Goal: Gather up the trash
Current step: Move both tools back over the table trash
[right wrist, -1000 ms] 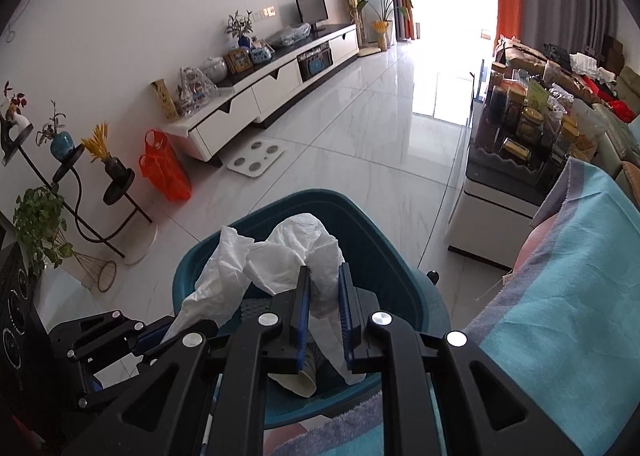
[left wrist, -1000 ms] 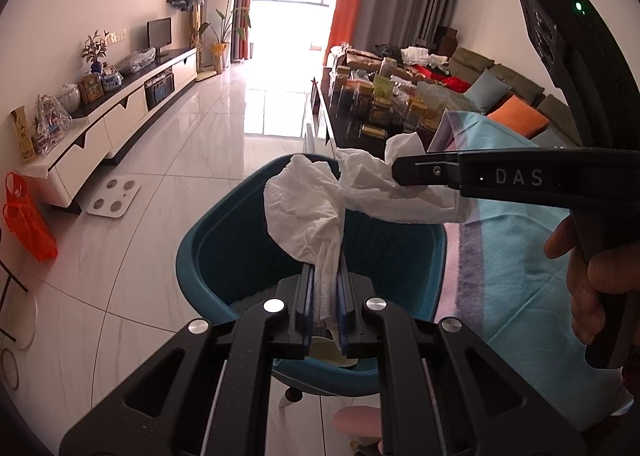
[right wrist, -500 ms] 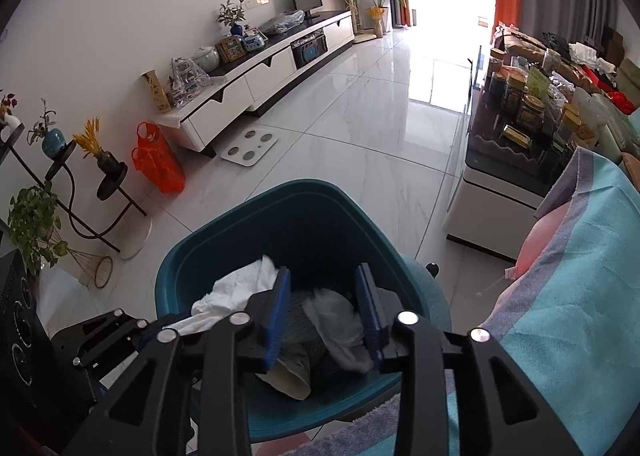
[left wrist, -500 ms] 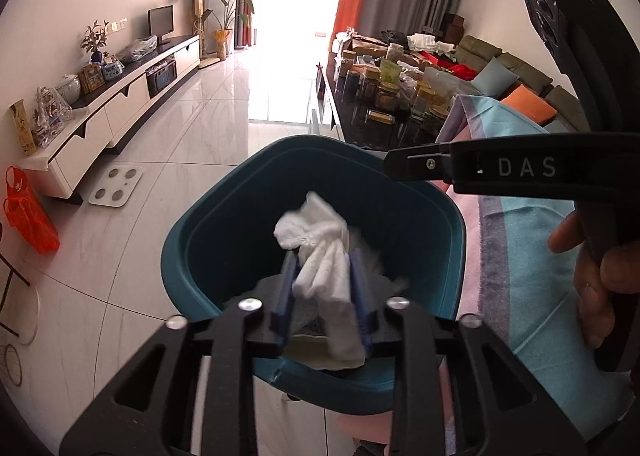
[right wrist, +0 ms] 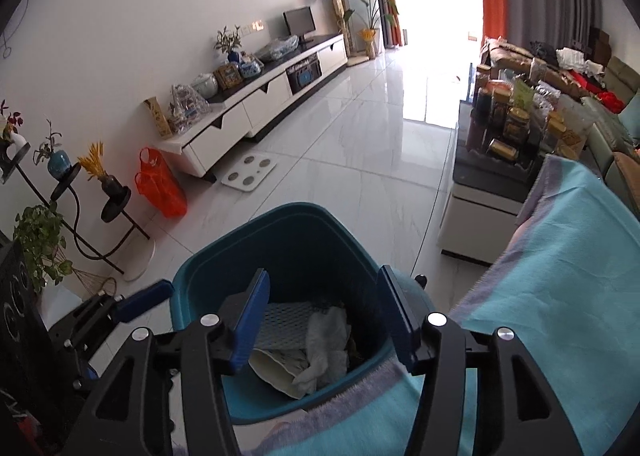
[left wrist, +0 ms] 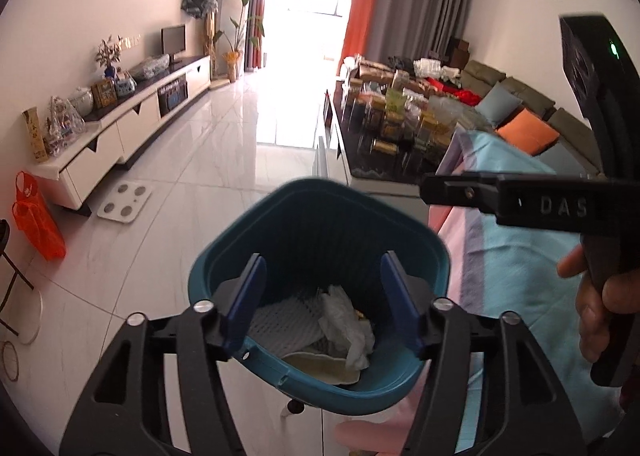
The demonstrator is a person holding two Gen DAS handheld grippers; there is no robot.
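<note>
Hovering over the teal bin (left wrist: pixel 320 228) at lower centre of both views, the left gripper (left wrist: pixel 322 296) and right gripper (right wrist: pixel 322 310) have just been opening; both jaws stand spread, nothing between them. The crumpled white tissue (left wrist: pixel 346 326) lies inside the bin, on trash half hidden by its near rim and the fingers.
</note>
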